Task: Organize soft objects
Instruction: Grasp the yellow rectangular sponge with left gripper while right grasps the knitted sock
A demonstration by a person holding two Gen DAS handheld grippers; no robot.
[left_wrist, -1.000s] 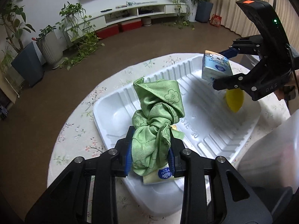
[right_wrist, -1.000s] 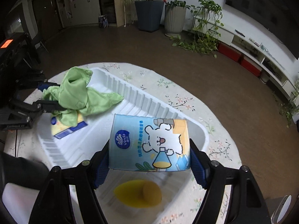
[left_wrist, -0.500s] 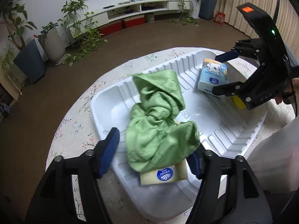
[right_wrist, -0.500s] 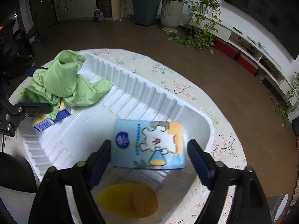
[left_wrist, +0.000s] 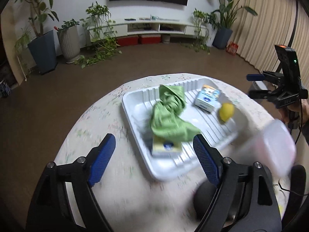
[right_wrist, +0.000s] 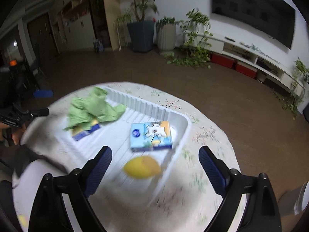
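Note:
A white ribbed tray (left_wrist: 133, 104) (right_wrist: 185, 123) sits on the round floral table. In it lie a crumpled green cloth (left_wrist: 170, 114) (right_wrist: 92, 108) draped over a yellow-and-blue tissue pack (left_wrist: 166, 147) (right_wrist: 87, 131), a light blue tissue pack with a bear print (left_wrist: 206, 98) (right_wrist: 151, 135) and a yellow soft ball (left_wrist: 226, 112) (right_wrist: 142, 167). My left gripper (left_wrist: 154, 150) hangs back from the tray, jaws opening, nothing between them. My right gripper (right_wrist: 155, 166) (left_wrist: 256, 85) is also pulled back, its jaws opening, holding nothing.
A translucent white container (left_wrist: 278, 147) and a dark round object (left_wrist: 204, 199) stand at the table's near right. A hand (left_wrist: 293, 112) grips the right tool. Potted plants (left_wrist: 44, 46) and a low white TV shelf (left_wrist: 154, 27) line the far wall.
Both grippers opened and let go: the green cloth dropped onto the yellow pack, the blue bear pack landed in the tray. Both pulled back and up from the tray.

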